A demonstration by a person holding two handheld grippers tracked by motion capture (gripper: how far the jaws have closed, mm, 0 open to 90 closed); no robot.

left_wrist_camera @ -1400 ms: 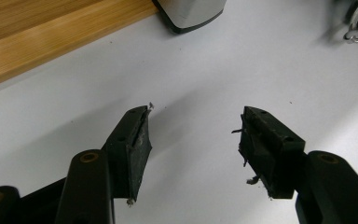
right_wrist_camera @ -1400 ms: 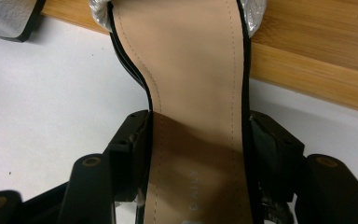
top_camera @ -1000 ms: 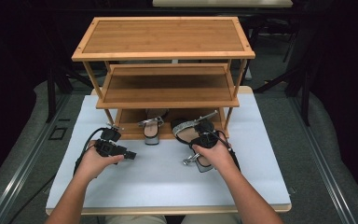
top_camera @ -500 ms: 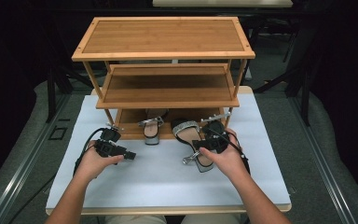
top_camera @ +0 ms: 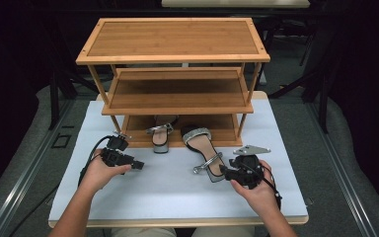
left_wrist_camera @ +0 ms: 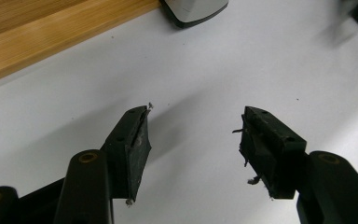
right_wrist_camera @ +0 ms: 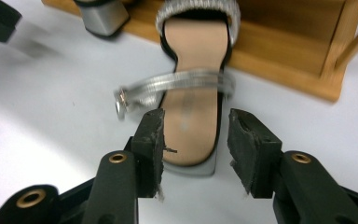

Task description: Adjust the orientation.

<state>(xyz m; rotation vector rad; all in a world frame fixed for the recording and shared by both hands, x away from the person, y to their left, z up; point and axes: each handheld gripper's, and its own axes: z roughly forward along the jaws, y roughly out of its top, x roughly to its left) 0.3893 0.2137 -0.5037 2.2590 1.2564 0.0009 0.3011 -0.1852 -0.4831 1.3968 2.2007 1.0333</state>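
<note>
Right gripper view puts your right tongs point(right_wrist_camera: 195, 140) around the heel end of the silver sandal point(right_wrist_camera: 193, 88): the 2 jaws have just been closing and now flank the heel, the left pad at its edge, the right one apart from it by a thin gap. I judge you are not gripping it yet.

The sandal lies on the white table point(top_camera: 177, 197), its toe strap at the front lip of the bamboo shoe rack's point(top_camera: 172, 54) bottom shelf, its heel nearest you on the right. Its mate point(top_camera: 160, 136) sits left of it, half under the same shelf.

Your left tongs point(left_wrist_camera: 193, 135) stand wide with nothing between them, resting over bare table on the left.

Risks from here, as I judge them: the loose ankle strap point(right_wrist_camera: 177, 84) and its buckle lie just beyond your left pad, so a deeper reach could pinch the strap instead of the sole. A grip on the heel alone could let the toe swing down and knock the shelf edge as you lift.
</note>
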